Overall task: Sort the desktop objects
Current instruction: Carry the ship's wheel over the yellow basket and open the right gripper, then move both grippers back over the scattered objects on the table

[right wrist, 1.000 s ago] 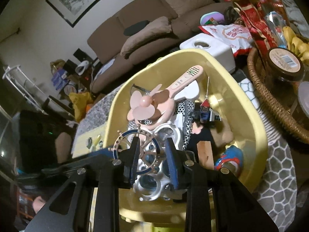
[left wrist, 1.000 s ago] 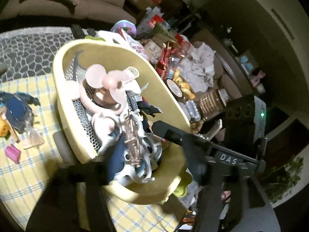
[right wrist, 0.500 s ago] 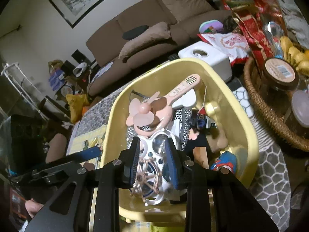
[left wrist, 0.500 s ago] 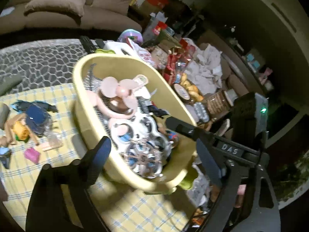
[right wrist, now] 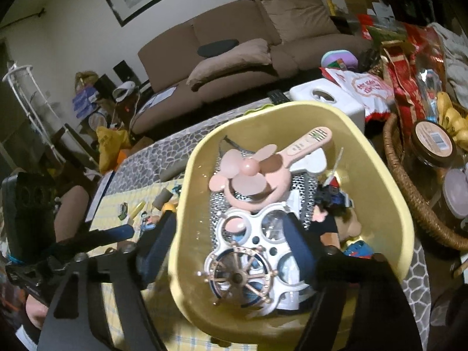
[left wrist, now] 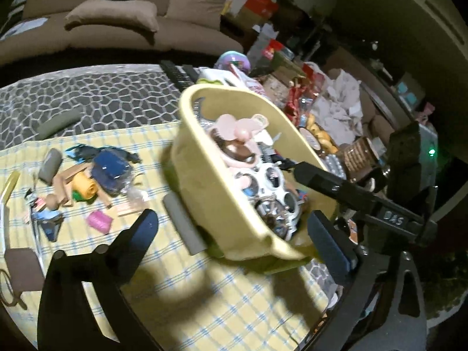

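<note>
The right gripper [right wrist: 231,242] is opening and has let go of the little ship wheel [right wrist: 238,276] — it now lies in the yellow tub [right wrist: 392,193], on the white tray [right wrist: 263,228]. The left gripper [left wrist: 234,234] is opening too, holding nothing. More toys [left wrist: 87,181] wait on the checked cloth [left wrist: 181,298].

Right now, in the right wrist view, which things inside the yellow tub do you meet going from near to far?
Ship's wheel ornament → white tray with round holes → pink hand fan → far rim of the yellow tub.
</note>
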Demonstrator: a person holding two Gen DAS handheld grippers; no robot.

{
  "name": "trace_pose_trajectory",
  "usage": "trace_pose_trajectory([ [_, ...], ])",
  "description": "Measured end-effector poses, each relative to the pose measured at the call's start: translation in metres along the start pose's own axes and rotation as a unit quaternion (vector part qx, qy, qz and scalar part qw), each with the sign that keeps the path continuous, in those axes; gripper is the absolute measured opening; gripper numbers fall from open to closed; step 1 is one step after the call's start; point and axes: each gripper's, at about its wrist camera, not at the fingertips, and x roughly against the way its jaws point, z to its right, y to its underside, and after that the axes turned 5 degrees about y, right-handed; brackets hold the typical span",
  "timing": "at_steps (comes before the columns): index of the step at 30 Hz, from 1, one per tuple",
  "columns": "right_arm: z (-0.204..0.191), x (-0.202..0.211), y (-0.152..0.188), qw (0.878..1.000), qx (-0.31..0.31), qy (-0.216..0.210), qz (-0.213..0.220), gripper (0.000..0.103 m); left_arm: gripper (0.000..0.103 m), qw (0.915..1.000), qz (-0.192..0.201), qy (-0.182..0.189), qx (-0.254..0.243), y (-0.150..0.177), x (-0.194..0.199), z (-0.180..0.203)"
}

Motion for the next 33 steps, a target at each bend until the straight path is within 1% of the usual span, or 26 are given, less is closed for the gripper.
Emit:
trace_pose_trajectory([
  [2,-0.005,-0.001,-0.001,1.000,0.002,-0.001,0.000,0.084,0.103,1.0000,0.002,-0.005,0.001,0.001,0.005,-0.004],
  [5,-0.015,-0.004,-0.002,1.000,0.004,-0.004,0.000,0.095,0.103,0.9998,0.006,-0.019,-0.002,0.004,0.018,-0.011],
  [6,-0.017,-0.005,-0.002,1.000,0.006,-0.005,0.000,0.102,0.103,0.9997,0.007,-0.024,-0.003,0.004,0.022,-0.013],
  [14,-0.057,-0.013,-0.004,0.999,0.037,-0.007,0.002,0.103,0.103,0.9964,0.017,-0.082,-0.008,0.013,0.057,-0.036],
  [21,-0.093,-0.022,-0.004,0.998,0.062,-0.011,0.003,0.102,0.103,0.9909,0.023,-0.133,0.001,0.026,0.088,-0.069],
  [25,-0.116,-0.030,-0.003,0.997,0.080,-0.012,0.006,0.103,0.103,0.9873,0.026,-0.156,0.016,0.036,0.105,-0.095],
  [29,-0.132,-0.042,-0.002,0.996,0.090,-0.001,0.003,0.103,0.103,0.9838,0.030,-0.173,0.035,0.045,0.117,-0.119],
  [33,-0.140,-0.058,0.000,0.996,0.081,-0.017,-0.014,0.103,0.103,0.9801,0.035,-0.188,0.054,0.054,0.129,-0.145],
])
